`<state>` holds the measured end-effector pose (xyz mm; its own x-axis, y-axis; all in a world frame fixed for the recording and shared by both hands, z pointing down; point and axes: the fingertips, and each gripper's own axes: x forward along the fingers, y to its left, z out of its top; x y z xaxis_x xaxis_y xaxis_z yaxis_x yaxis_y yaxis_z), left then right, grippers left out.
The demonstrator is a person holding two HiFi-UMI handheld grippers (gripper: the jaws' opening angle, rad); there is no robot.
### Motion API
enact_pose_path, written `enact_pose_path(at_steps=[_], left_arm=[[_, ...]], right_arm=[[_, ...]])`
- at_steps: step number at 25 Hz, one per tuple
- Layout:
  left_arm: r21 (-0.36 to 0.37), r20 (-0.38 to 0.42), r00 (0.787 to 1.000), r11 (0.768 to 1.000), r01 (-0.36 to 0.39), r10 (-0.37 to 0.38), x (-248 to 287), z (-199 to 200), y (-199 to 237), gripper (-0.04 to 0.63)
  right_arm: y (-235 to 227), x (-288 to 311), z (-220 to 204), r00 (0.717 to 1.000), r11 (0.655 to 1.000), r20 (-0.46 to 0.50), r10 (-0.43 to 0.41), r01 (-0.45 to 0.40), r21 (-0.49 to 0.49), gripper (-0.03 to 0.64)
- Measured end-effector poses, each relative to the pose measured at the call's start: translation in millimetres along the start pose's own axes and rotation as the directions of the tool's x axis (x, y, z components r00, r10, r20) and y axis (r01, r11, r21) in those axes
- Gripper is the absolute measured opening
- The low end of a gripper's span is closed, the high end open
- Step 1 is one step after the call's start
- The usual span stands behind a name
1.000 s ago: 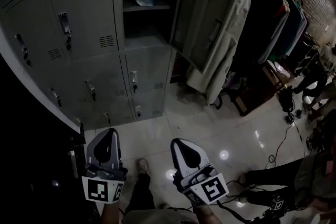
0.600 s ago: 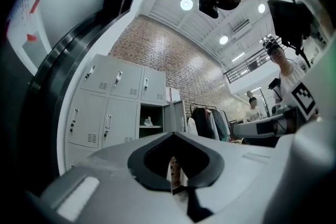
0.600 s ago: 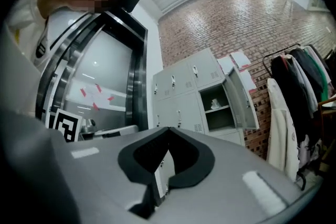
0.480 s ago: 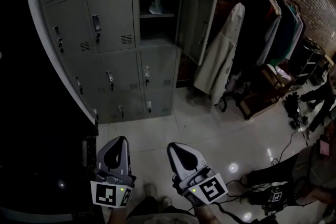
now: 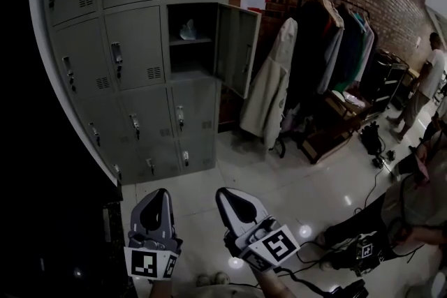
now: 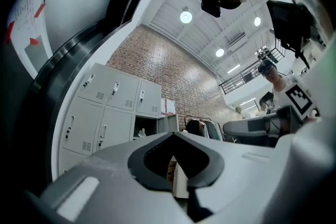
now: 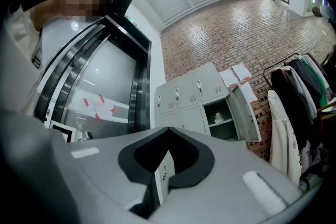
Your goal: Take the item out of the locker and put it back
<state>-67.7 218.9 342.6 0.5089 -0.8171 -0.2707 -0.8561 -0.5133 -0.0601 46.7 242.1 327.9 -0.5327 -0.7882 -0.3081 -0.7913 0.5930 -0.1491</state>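
Note:
A bank of grey lockers (image 5: 126, 66) stands ahead, far from both grippers. One compartment (image 5: 192, 45) is open, its door (image 5: 237, 45) swung to the right. On its shelf lies a pale crumpled item (image 5: 187, 30), which also shows small in the right gripper view as the item (image 7: 219, 119). My left gripper (image 5: 160, 193) and right gripper (image 5: 223, 193) are held low, side by side over the glossy floor, pointing toward the lockers. The jaws of the left gripper (image 6: 174, 134) and of the right gripper (image 7: 168, 128) meet at their tips with nothing between them.
A clothes rack (image 5: 328, 38) with dark coats and a white coat (image 5: 269, 91) stands right of the open door, against a brick wall. Cables and gear (image 5: 370, 143) lie on the floor at the right. People (image 5: 426, 80) are at the far right. A dark wall borders the left.
The head view has tilted up and the lockers look farther and more upright. Both grippers stay low in the frame, shut, a little closer to the bottom edge.

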Motion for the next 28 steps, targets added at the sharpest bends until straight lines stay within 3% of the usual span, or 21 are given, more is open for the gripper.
enact_pose_path(at_steps=[5, 10, 18, 28], left_arm=[[0.0, 0.015, 1.0, 1.0, 0.021, -0.021, -4, 4, -9, 0.005], [0.004, 0.003, 1.0, 1.0, 0.023, -0.023, -12, 7, -12, 0.006], [-0.025, 0.031, 0.999, 1.0, -0.008, 0.008, -19, 15, -6, 0.005], [0.005, 0.016, 1.0, 1.0, 0.003, -0.003, -23, 12, -2, 0.005]], right_arm=[[3, -10, 0, 0.999, 0.999, -0.013, -0.033, 0.032, -0.038, 0.002], [-1, -17, -4, 0.997, 0.997, -0.022, -0.071, 0.071, -0.014, 0.002], [6, -19, -10, 0.997, 0.998, -0.042, -0.068, 0.068, -0.008, 0.002], [10, -18, -14, 0.995, 0.997, -0.059, -0.074, 0.073, -0.027, 0.002]])
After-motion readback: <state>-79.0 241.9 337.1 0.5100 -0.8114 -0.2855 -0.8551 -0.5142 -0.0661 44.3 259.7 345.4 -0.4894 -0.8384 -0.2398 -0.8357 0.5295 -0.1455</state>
